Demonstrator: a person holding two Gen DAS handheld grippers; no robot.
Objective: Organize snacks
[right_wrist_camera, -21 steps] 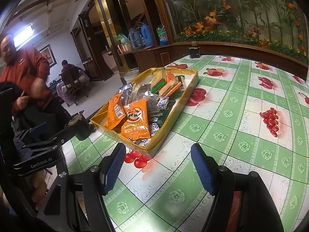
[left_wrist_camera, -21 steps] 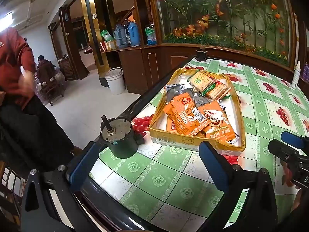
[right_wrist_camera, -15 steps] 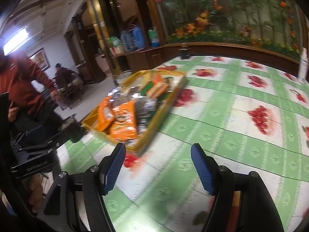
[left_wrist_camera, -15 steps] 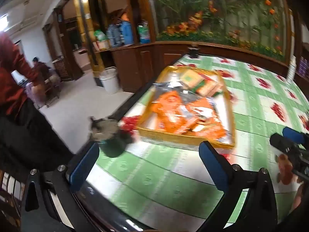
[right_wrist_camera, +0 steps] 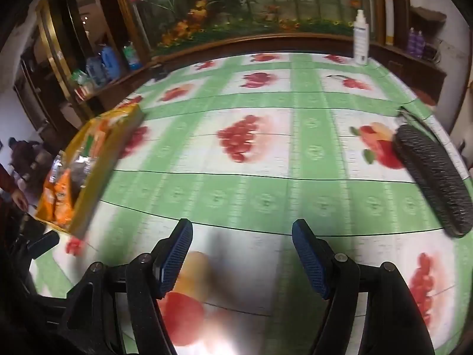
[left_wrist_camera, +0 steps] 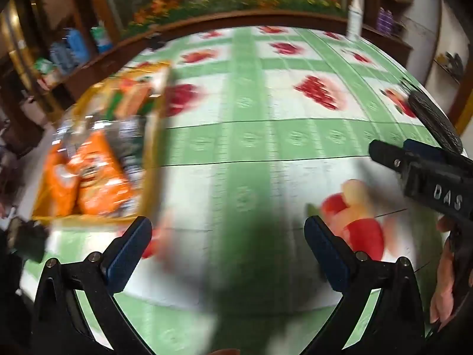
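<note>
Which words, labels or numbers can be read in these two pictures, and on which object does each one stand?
"DAS": white raised letters on the black body of the right tool, cut off by the picture edge, so the word may be longer.
Orange snack packets in the yellow tray: printing too blurred to read.
White spray bottle at the far table edge: label too small to read.
Nothing else readable.

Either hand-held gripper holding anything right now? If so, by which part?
Nothing is held. The left hand-held gripper and right hand-held gripper both stand open over bare tablecloth; the snack tray sits off to their left.
</note>
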